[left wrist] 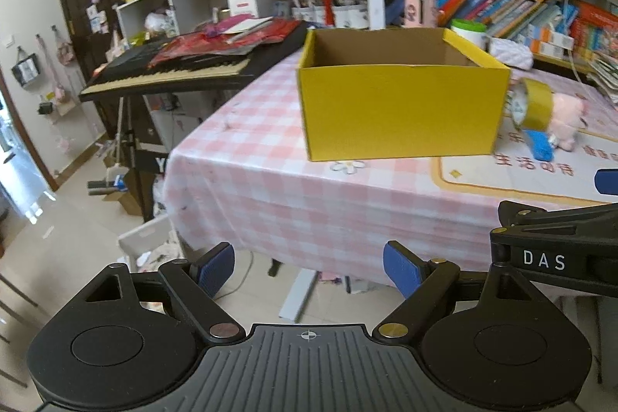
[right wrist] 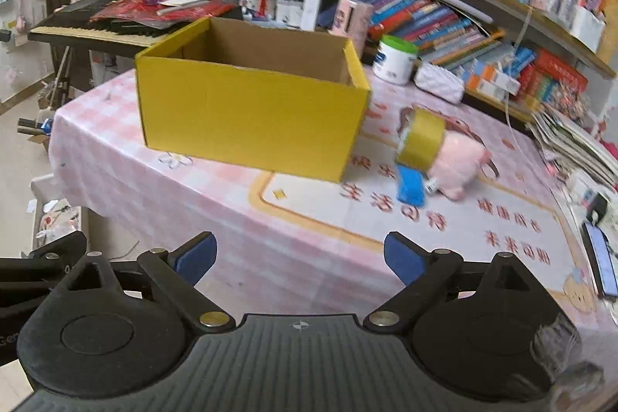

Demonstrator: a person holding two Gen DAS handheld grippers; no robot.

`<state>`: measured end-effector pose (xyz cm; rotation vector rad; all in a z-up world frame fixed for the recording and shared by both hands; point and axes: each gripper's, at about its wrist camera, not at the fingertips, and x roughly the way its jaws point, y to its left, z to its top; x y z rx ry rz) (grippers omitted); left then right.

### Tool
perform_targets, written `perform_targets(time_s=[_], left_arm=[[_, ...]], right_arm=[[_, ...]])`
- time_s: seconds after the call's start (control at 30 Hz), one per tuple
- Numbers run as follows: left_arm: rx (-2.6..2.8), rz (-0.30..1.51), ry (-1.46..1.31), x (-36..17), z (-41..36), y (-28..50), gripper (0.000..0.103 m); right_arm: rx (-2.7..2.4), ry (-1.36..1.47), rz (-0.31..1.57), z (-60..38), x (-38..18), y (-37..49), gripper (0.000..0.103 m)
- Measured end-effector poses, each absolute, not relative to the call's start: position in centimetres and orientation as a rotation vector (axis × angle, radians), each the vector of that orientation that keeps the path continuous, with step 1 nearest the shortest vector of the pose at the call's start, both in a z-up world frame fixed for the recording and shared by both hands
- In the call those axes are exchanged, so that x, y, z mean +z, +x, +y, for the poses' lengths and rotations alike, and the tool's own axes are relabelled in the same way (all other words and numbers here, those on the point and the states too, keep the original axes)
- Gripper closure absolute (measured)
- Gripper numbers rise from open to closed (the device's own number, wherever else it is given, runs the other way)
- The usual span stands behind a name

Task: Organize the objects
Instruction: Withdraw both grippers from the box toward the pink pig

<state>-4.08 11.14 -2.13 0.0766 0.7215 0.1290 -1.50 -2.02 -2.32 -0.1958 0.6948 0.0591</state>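
An open yellow cardboard box [left wrist: 401, 111] [right wrist: 251, 126] stands on the pink checked tablecloth [left wrist: 270, 180] [right wrist: 127, 180], and what I see of its inside is bare. Right of it lie a gold tape roll [left wrist: 533, 105] [right wrist: 421, 141], a pink plush toy [left wrist: 567, 118] [right wrist: 463, 161] and a small blue object [left wrist: 540, 143] [right wrist: 411, 186]. My left gripper [left wrist: 309, 269] is open, short of the table's near edge, with nothing between its fingers. My right gripper [right wrist: 299, 257] is open over the table's front part, empty, well short of the tape and toy.
A keyboard [left wrist: 174, 72] piled with red papers stands left of the table. Bookshelves [right wrist: 483, 6] run along the back and right. A white tub with a green lid [right wrist: 396, 60] and a white pouch [right wrist: 440, 83] sit behind the box. A phone [right wrist: 600, 261] lies at the table's right.
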Motion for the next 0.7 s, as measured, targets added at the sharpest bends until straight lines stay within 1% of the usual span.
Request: perform_targets(time_s=[0.7], left_arm=[[-0.088,0.722,0.158,-2.5,2.9,-1.1,0.016]], right_arm=[[-0.162,-0.112,0.731,-10.9,-2.5,-1.8,0.006]])
